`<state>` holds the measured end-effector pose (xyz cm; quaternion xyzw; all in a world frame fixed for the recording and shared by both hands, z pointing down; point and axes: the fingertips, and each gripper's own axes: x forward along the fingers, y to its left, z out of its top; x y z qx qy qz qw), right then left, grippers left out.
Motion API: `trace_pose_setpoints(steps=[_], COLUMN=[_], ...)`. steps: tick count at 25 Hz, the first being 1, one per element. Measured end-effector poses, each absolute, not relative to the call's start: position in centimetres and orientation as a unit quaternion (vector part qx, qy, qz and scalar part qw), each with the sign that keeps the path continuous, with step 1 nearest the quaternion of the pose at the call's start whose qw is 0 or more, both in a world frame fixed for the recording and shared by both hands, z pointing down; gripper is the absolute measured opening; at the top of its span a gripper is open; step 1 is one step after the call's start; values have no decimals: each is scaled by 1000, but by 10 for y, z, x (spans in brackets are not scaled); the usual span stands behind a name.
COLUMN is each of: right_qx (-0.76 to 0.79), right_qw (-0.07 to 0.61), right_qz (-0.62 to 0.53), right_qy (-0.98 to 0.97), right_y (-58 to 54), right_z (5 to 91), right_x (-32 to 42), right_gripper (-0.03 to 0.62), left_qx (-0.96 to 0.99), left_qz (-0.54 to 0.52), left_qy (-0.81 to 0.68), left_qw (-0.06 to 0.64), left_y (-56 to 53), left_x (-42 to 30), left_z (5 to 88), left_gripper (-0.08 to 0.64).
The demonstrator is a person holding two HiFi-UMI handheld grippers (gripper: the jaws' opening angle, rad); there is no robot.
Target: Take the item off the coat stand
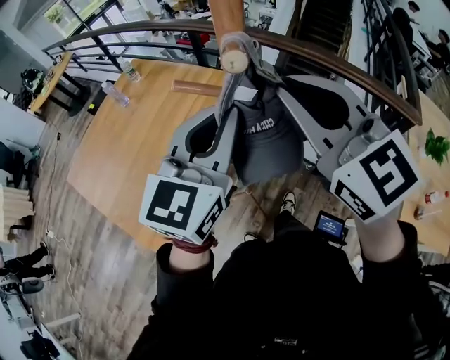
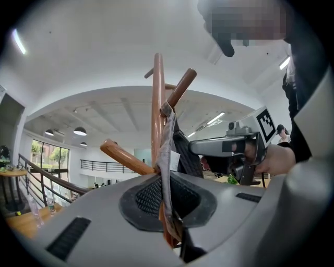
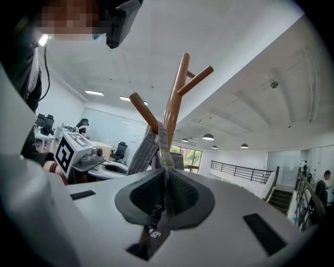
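Timber floor [image 1: 119, 162] lay well below, past a curved railing [image 1: 140, 29], with office desks beyond. Coat stand [image 1: 226, 14] stood directly ahead, a reddish wooden pole with angled pegs.

- Item: dark grey fabric body with white lettering, probably a small bag [image 1: 266, 137]. The steep, foreshortened view left that uncertain. It hung against the pole from a round-ended peg [image 1: 234, 59] by a pale grey woven strap [image 1: 226, 105].
- Left gripper [image 2: 167, 203]: jaws were together, pinching the strap flat between the pads just under the peg.
- Right gripper [image 3: 164, 201]: jaws were likewise closed on strap webbing, on the other side of the pole. A loose dark tail hung out below the pads.
- The two grippers sat close together, one on each side of the bag.

Handling, as judged:
- The bag looked light, soft and limp, with nothing fragile showing.
- It would sag and swing once free.
- The body would crumple if pinched, so the strap was the sound place to hold, close to the peg.
- The webbing looked coarse enough not to slip.
- The loop would need lifting up and outward over the knob, not pulling straight down.
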<state>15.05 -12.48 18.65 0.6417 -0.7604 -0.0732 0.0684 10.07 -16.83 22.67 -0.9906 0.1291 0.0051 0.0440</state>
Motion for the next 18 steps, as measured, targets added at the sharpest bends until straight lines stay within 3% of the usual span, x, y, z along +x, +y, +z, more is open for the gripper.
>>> trace_pose_setpoints(steps=[18], right_qx=[660], right_qw=[71], right_qz=[-93], right_qy=[-742], right_y=[-118], right_z=[175], right_x=[150], right_gripper=[34], left_qx=[-987], left_qz=[32], left_qy=[149], left_qw=[52], left_y=[-153], left_x=[95], left_z=[206], left_gripper=[17])
